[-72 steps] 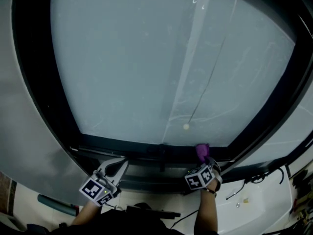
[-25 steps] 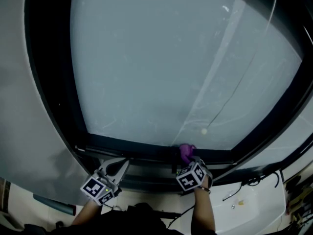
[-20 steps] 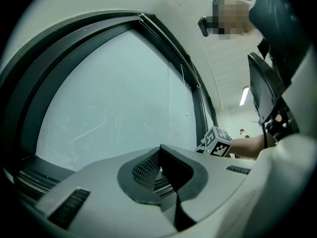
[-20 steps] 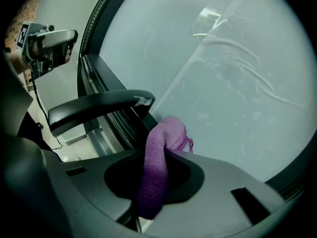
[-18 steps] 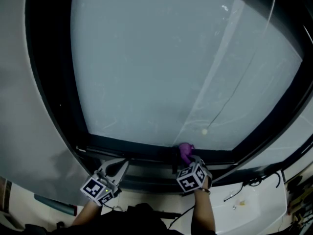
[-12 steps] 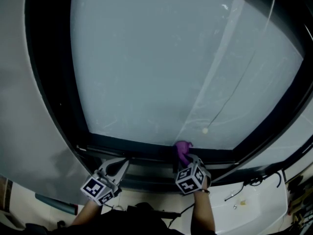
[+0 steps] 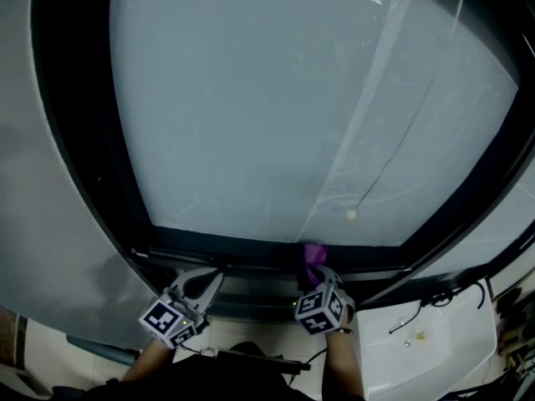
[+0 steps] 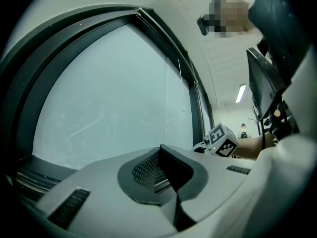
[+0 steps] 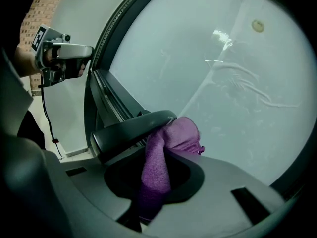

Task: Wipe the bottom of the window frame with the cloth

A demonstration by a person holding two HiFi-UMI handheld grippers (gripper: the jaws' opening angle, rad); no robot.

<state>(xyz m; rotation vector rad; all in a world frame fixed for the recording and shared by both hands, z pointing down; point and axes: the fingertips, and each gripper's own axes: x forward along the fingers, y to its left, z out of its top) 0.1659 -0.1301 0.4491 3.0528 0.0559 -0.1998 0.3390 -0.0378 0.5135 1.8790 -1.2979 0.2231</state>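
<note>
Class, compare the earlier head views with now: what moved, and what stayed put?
The right gripper, shut on the purple cloth, slid left along the bottom window frame. The left gripper stayed where it was, further left by the frame, shut and empty.

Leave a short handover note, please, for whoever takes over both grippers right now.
Left gripper: shut, empty, held near the left end of the dark bottom rail of the window frame.
Right gripper: shut on the crumpled purple cloth, which is against that rail, about midway along.
Done: over the last few seconds the cloth has slid leftward along the rail from further right.
Left: probably the stretch from the cloth to the left corner; keep wiping leftward.
</note>
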